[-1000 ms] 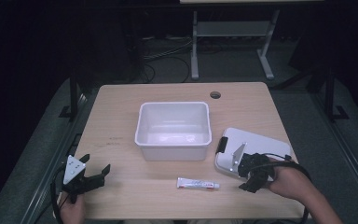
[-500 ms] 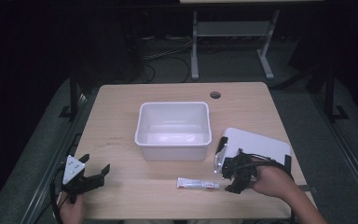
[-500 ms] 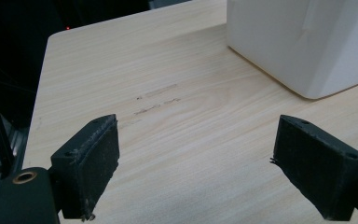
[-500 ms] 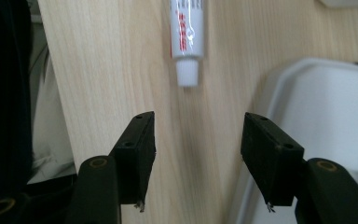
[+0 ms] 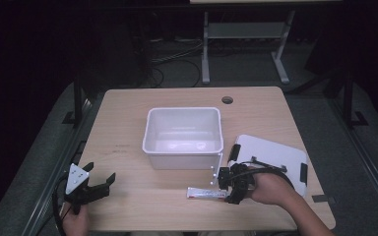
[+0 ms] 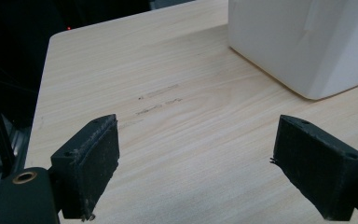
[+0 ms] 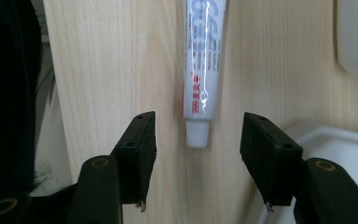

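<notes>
Item 1: toothpaste tube [image 7: 202,70]. Lies flat on the wooden table [image 5: 128,128], lengthwise along the line of the right gripper [image 7: 198,140]. Its white cap end sits level with the jaw tips, in the gap between them, touching neither pad; the printed body runs on ahead of the jaws. In the high view the tube [image 5: 205,192] lies just in front of the gripper's tips [image 5: 226,184], near the table's front edge.

Item 2: right gripper. Jaws apart, a clear strip of table showing on each side of the cap; they have just been closing a little, with nothing pressed between them.

Item 3: left gripper [image 6: 196,154]. Jaws wide apart over bare table, nothing between them. White bin [image 6: 307,42] stands ahead and off to the side of its far jaw.

Item 4: white lid [image 5: 275,157]. Lies flat beside the right hand [image 5: 268,189], behind the right gripper's jaws.
</notes>
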### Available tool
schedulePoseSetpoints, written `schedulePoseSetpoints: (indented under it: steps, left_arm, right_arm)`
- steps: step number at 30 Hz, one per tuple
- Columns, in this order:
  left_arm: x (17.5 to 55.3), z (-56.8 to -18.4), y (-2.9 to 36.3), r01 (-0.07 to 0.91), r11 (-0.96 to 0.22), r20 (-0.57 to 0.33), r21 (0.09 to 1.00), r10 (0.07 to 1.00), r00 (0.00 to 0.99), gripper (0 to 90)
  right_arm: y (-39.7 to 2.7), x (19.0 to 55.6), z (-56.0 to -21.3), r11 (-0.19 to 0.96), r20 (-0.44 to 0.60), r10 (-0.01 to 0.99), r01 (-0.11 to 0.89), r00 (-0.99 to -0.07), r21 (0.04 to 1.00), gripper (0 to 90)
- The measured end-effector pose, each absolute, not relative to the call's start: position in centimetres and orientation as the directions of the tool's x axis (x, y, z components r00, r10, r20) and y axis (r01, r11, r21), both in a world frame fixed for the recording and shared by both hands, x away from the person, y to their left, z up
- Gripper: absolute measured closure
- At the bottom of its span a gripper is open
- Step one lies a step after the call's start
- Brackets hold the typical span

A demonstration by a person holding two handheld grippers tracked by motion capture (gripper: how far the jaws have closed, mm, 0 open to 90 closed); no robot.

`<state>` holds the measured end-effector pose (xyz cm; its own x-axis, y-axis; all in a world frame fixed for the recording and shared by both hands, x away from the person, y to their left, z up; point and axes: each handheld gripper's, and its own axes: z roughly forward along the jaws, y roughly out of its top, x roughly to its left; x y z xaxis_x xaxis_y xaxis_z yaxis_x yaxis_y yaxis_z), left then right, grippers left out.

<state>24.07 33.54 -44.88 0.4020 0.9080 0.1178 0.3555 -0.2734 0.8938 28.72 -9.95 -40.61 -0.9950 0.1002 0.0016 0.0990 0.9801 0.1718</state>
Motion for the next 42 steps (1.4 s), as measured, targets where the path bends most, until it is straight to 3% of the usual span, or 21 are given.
schedulePoseSetpoints:
  steps: [19, 42]
  left_arm:
    - [24.1, -44.9, 33.7, 0.354, -0.271, 0.117, 0.895, 0.909, 0.399, 13.8]
    - [24.0, -44.9, 33.8, 0.352, -0.265, 0.113, 0.898, 0.910, 0.398, 13.8]
  right_arm:
    - [-7.0, 29.6, -41.7, 0.987, 0.050, 0.071, 0.077, -0.996, 0.138, 51.1]
    - [-5.3, 30.0, -43.0, 0.995, 0.037, 0.036, 0.039, -0.999, 0.091, 58.2]
